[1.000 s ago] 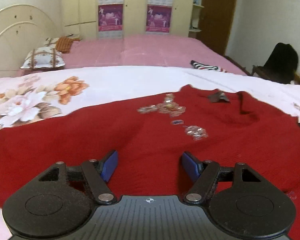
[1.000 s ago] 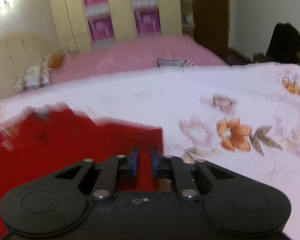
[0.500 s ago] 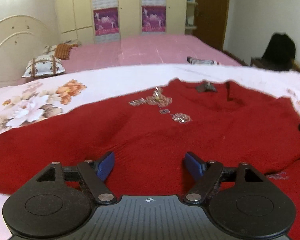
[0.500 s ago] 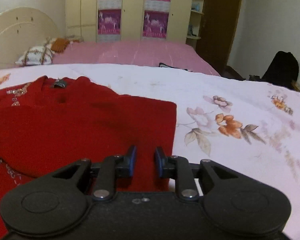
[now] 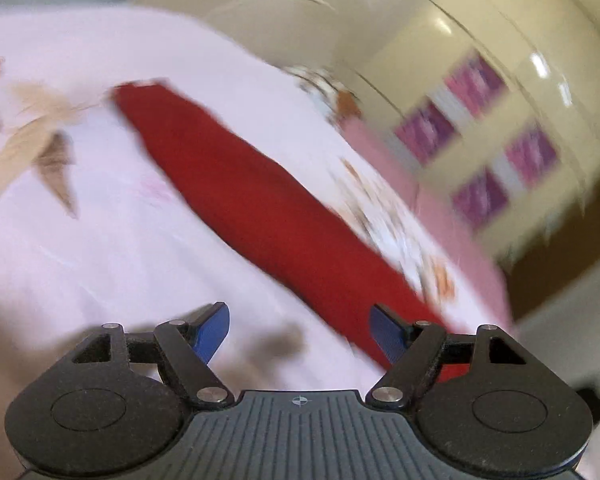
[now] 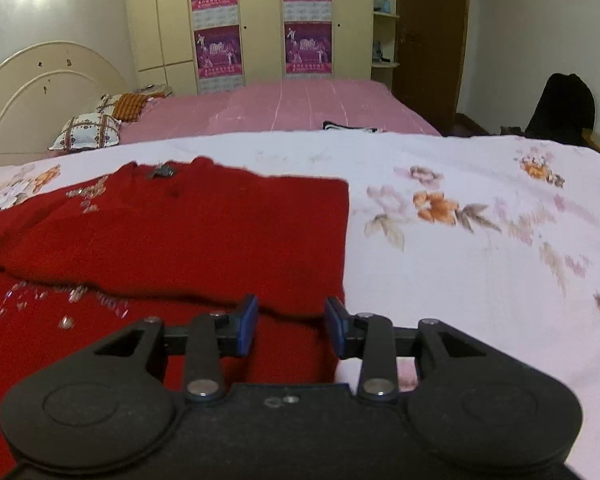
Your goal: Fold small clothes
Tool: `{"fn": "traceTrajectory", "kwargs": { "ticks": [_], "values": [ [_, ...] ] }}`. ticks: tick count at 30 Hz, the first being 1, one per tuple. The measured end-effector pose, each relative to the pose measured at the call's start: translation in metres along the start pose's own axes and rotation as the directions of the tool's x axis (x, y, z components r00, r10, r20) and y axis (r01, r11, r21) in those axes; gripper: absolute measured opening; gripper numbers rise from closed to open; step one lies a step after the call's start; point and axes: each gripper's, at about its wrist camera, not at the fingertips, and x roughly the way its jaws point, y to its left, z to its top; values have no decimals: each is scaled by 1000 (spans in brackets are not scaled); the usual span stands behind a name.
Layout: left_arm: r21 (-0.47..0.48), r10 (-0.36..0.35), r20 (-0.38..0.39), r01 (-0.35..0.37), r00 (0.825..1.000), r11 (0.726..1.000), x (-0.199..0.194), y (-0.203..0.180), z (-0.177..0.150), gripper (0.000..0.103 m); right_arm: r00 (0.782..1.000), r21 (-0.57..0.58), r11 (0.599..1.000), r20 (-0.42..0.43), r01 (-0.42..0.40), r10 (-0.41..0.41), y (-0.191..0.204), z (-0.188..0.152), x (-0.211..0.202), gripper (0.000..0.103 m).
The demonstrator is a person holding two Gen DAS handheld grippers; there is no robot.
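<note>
The red sweater [image 6: 172,232] lies flat on the flowered bedsheet [image 6: 480,264], one side folded over the body with a straight edge on the right. The right gripper [image 6: 291,326] hovers just above the near edge of that fold, its blue pads apart and gripping nothing. In the blurred, tilted left view, the left gripper [image 5: 299,332] is spread wide and empty over the sheet, beside the long red sleeve [image 5: 260,208] stretching away.
</note>
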Motion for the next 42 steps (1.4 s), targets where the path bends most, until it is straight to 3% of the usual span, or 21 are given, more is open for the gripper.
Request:
{"fn": "traceTrajectory", "kwargs": {
  "ticks": [3,6,13,15,16,18,21,22,25,27,29,31,32,33,34,36,37,38,39,40,42],
  "values": [
    [-171,-24,48,32,999,985,11,35,32,77,1000,-18,1000,-5,-15,15,7,-3,-3,36],
    [-251,-34,84,55,996,966,24,53,54,77,999,-16,999,-2,-34,34,9,1,-6,36],
    [-196,29,124,-5,992,981,59,51,84,76,999,-7,999,29,-45,46,1,17,-9,37],
    [-86,108,116,-98,987,992,64,36,94,47,999,6,999,33,-44,43,-3,20,-7,37],
    [2,144,106,-145,984,989,65,25,97,15,999,17,999,32,-43,42,-6,21,-5,37],
    [186,119,117,-140,986,972,66,-12,93,14,999,39,999,28,-38,37,-12,21,-1,37],
    [394,-74,85,35,994,918,55,-82,69,14,999,73,997,28,-31,29,-18,18,1,37],
    [452,-146,44,111,988,885,52,-110,52,14,999,82,996,26,-29,27,-19,17,1,37],
    [549,-284,-66,272,957,790,46,-182,0,14,999,115,993,20,-29,27,-23,14,-1,37],
    [588,-350,-158,372,924,718,46,-231,-48,3,999,133,991,23,-33,30,-24,12,-4,37],
    [620,-364,-246,435,898,653,51,-271,-92,1,999,140,990,28,-33,29,-23,12,-10,37],
    [608,-348,-356,498,867,619,69,-301,-146,1,999,150,988,31,-29,25,-24,11,-15,37],
    [616,-320,-394,506,862,604,69,-311,-169,1,999,161,987,33,-31,26,-26,11,-18,38],
    [629,-294,-392,487,872,606,70,-314,-188,1,999,167,985,30,-32,28,-27,10,-19,39],
    [627,-286,-357,455,889,632,65,-312,-195,1,999,169,985,25,-32,28,-27,10,-20,39],
    [653,-221,-275,351,936,671,65,-302,-181,7,999,155,987,32,-32,27,-28,9,-25,41],
    [674,-176,-211,273,962,686,66,-291,-164,39,999,147,989,36,-30,25,-30,8,-28,47],
    [693,-152,-141,208,978,691,62,-276,-149,81,999,142,990,37,-27,22,-32,7,-29,49],
    [717,-129,-51,126,990,686,62,-261,-127,89,999,143,990,34,-22,17,-35,5,-29,49],
    [746,-81,41,24,996,666,62,-246,-103,89,999,150,988,30,-20,15,-38,3,-28,50],
    [755,14,107,-90,994,649,68,-218,-61,86,1000,182,983,9,-17,16,-43,-3,-22,50]
  ]
}}
